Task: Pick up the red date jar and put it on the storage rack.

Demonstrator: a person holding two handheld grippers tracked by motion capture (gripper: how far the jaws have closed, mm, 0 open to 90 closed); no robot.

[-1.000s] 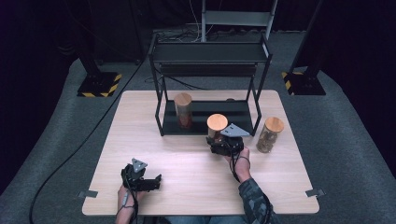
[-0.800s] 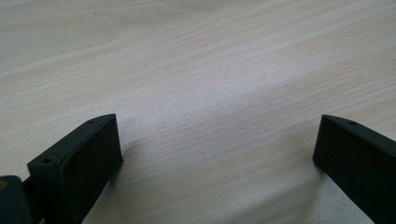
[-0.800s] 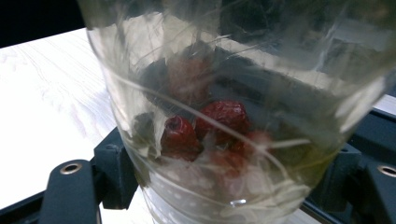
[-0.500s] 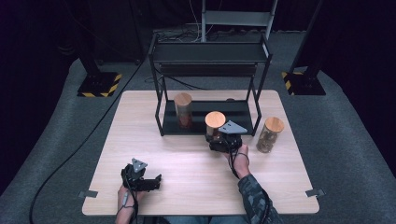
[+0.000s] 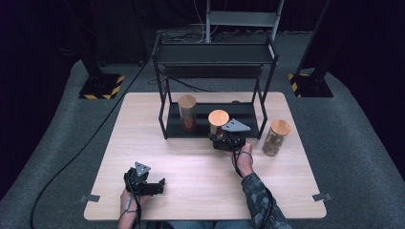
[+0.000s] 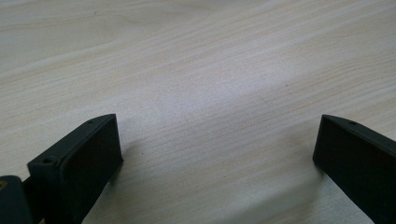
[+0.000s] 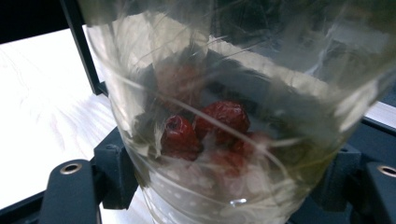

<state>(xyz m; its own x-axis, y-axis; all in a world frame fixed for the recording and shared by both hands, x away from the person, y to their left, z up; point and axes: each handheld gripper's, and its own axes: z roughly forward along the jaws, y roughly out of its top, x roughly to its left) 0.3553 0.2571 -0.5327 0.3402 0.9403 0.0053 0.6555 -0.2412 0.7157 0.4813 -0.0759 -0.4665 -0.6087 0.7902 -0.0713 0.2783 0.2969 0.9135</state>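
Jar of red fruit sits clenched in the right hand-held gripper, now nearer the rack ahead; left hand-held gripper rests released.

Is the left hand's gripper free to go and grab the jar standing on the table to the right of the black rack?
Probably not easily. The left gripper is open and empty, but the right hand and its jar sit between it and the jar beside the rack.

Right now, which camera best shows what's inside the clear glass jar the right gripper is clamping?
The right gripper view: the clear glass jar sits close up between the jaws, red dried fruits visible inside. The high view shows its wooden lid at the black rack's front. The left gripper view shows bare table.
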